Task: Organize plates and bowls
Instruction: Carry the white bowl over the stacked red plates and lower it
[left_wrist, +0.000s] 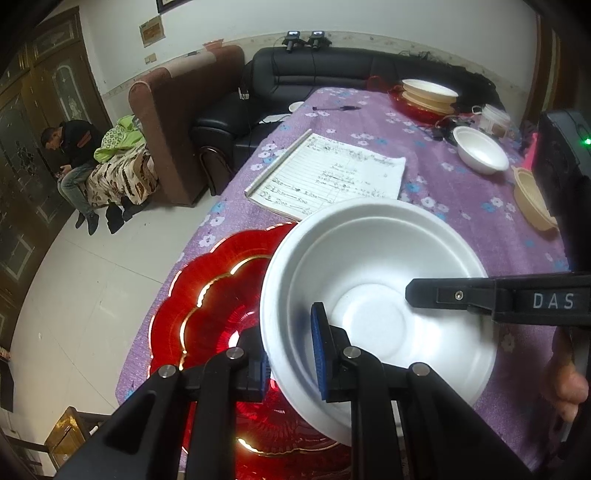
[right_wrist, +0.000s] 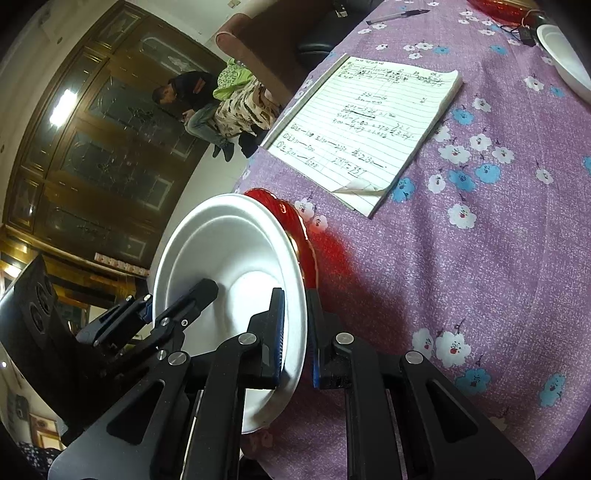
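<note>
You hold the white foam bowl (left_wrist: 373, 295) from two sides: the left gripper (left_wrist: 291, 354) pinches its rim at lower centre of the left wrist view, one blue pad (left_wrist: 319, 354) inside the wall, the other outside. The right gripper (right_wrist: 297, 332) pinches the opposite rim, lower centre of the right wrist view. The bowl hangs tilted, above the red scalloped plate (left_wrist: 207, 295) on the purple floral worktop (left_wrist: 461, 206).

Judgement: step in hand is setting the bowl onto the plate. Foam dents easily, so add no squeeze. Level the rim first, moving both grippers together so the bowl is not twisted. Centre it over the plate's well, lower until it sits, then release both sides together. Stay away from the notebook (left_wrist: 328, 173) just beyond the plate.
</note>
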